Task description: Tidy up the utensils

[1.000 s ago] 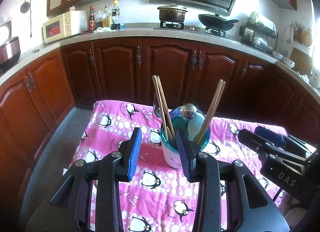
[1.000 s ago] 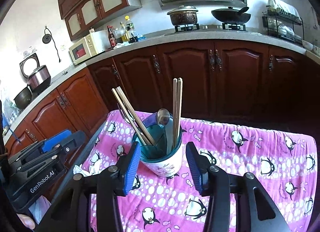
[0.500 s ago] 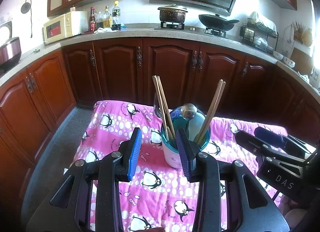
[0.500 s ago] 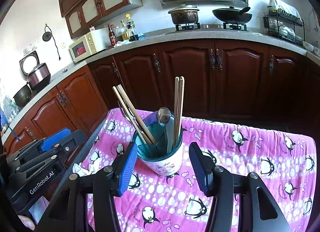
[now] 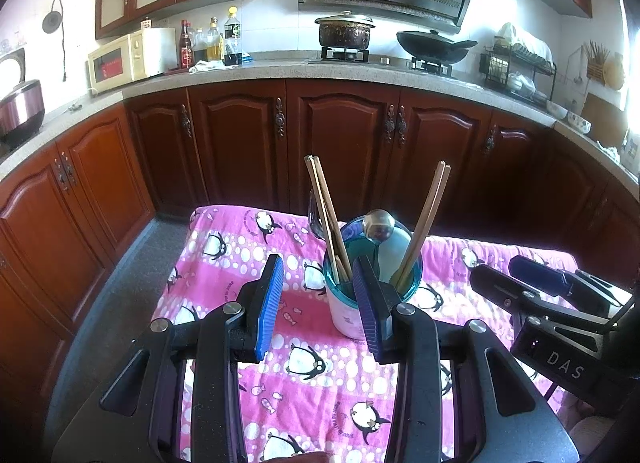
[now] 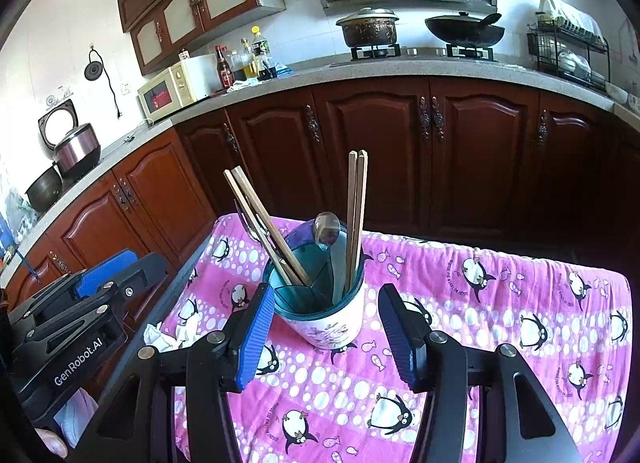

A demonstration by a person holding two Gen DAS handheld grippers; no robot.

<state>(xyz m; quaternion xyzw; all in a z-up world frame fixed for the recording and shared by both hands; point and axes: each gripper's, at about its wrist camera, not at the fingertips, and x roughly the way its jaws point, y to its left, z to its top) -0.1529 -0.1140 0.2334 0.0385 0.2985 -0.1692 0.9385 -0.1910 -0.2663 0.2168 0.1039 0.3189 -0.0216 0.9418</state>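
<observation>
A kitchen table draped in a pink penguin-print cloth (image 6: 500,303) stands in front of dark red-brown wooden cabinets. Near the cloth's middle stands an utensil holder (image 6: 332,323), a white floral cup with a teal see-through insert.

In the right wrist view the holder sits at the centre. One pair of wooden chopsticks (image 6: 268,223) leans out of it toward 11 o'clock, a second pair (image 6: 357,215) rises almost straight toward 12 o'clock, and a metal spoon (image 6: 327,229) stands bowl-up between them. A fork's tines (image 6: 250,223) show just behind the leaning pair. The right gripper (image 6: 326,331) hovers with its blue-padded jaws spread on either side of the holder, both pads clear of it, grasping nothing. The left gripper (image 6: 92,283) lies at 9 o'clock, off the table's edge. White crumpled paper (image 6: 168,335) rests on the cloth's edge near 8 o'clock.

In the left wrist view the holder (image 5: 360,295) stands just past the left gripper (image 5: 318,303), partly behind its right pad. These jaws are parted and empty. The right gripper (image 5: 536,287) reaches in from 3 o'clock.

At 12 o'clock, on the countertop, sit a lidded pot (image 5: 345,31) and a wok (image 5: 434,46); a microwave (image 5: 128,59) stands toward 10 o'clock.
</observation>
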